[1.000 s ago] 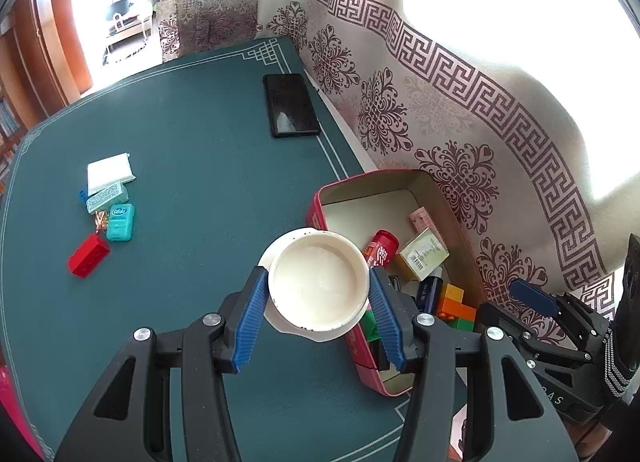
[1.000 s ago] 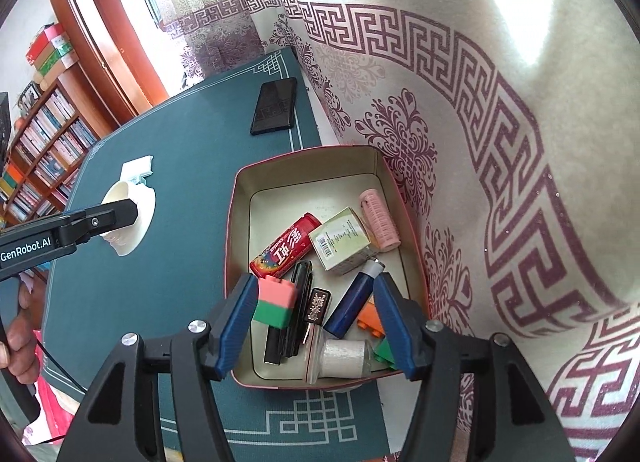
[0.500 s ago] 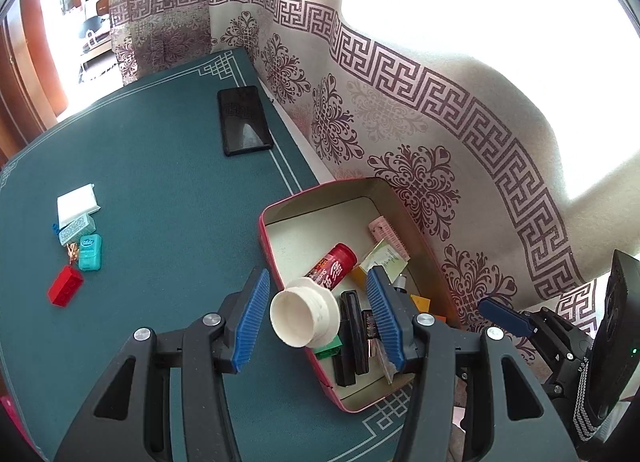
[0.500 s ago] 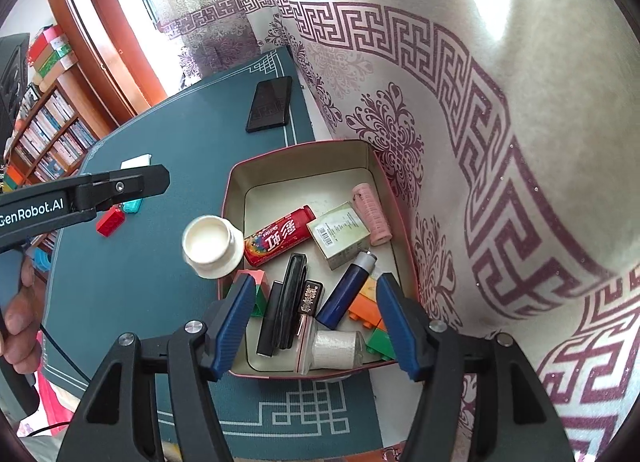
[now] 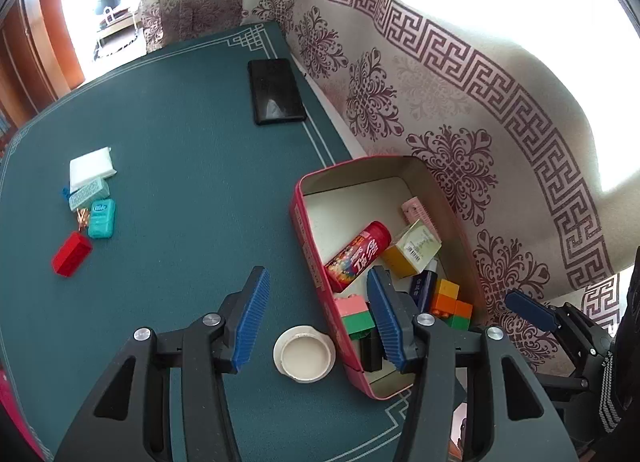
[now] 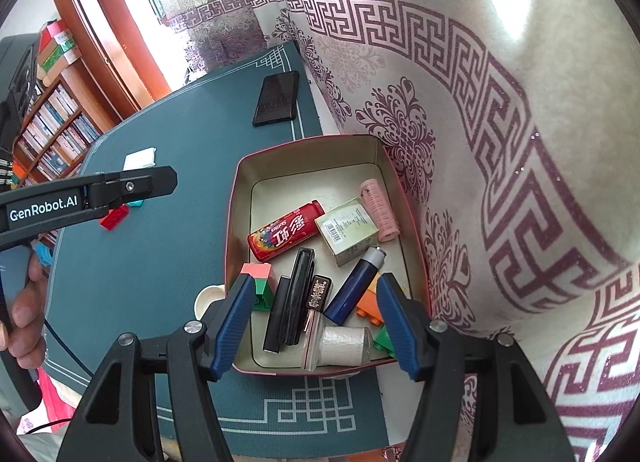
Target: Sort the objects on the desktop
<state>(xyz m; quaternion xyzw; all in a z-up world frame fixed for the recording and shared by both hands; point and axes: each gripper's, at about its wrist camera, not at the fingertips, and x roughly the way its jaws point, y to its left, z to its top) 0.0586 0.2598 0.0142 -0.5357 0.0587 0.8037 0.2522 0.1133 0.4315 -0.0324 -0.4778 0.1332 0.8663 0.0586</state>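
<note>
A white round cup point(image 5: 304, 354) sits mouth-up on the green mat, just outside the left wall of the red tin point(image 5: 310, 230). My left gripper point(image 5: 318, 318) hangs above the cup, open, its blue pads well clear of it. Over the near end of the tin point(image 6: 236, 198) my right gripper point(image 6: 316, 322) is open and holds nothing. The tin contains a red candy tube point(image 6: 286, 236), a small carton point(image 6: 348, 230), a pink roller point(image 6: 380, 216), a blue tube point(image 6: 354, 290), toy bricks point(image 6: 260, 282), black items and a white roll point(image 6: 344, 344). Only the cup's rim point(image 6: 208, 296) shows past the right gripper's finger.
A black phone point(image 5: 276, 90) lies at the mat's far edge by the patterned curtain. At the left of the mat are a white pad point(image 5: 91, 168), a teal box point(image 5: 102, 218) and a red brick point(image 5: 71, 254). A hand point(image 6: 24, 302) holds the left gripper's handle. Bookshelves stand beyond.
The white cup, held between the left pads a second ago, tipped out and now rests on the mat beside the tin. The right gripper's jaws widened slightly over the tin.
</note>
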